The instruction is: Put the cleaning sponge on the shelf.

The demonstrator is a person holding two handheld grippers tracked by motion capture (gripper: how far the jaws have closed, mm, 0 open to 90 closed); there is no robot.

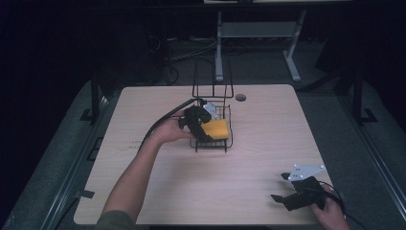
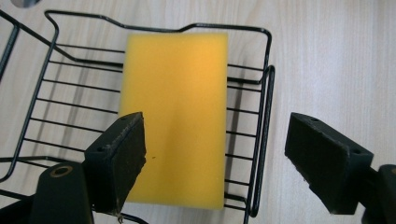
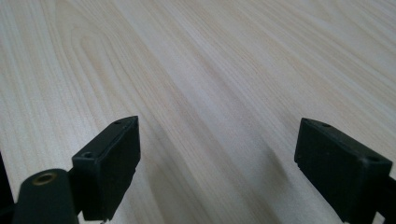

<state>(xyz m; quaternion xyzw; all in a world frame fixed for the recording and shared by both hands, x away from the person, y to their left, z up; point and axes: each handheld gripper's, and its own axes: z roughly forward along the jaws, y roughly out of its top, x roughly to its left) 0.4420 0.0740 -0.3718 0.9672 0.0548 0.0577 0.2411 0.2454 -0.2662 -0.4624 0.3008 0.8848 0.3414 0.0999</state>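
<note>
A pale wood-grain bench (image 1: 268,143) with rounded corners and a small round hole (image 1: 240,97) near its far edge stands on grey floor (image 1: 330,110). Beyond it, in a dark room, stand grey metal desk legs (image 1: 219,48) and tangled cables (image 1: 186,52).

Dim in the high view, with only the table (image 1: 210,172) lit from above and the room behind nearly black. Bright and even in both gripper views, soft shadows under the wire basket (image 2: 261,140). Slightly blurred near jaws, perhaps from closeness.
</note>
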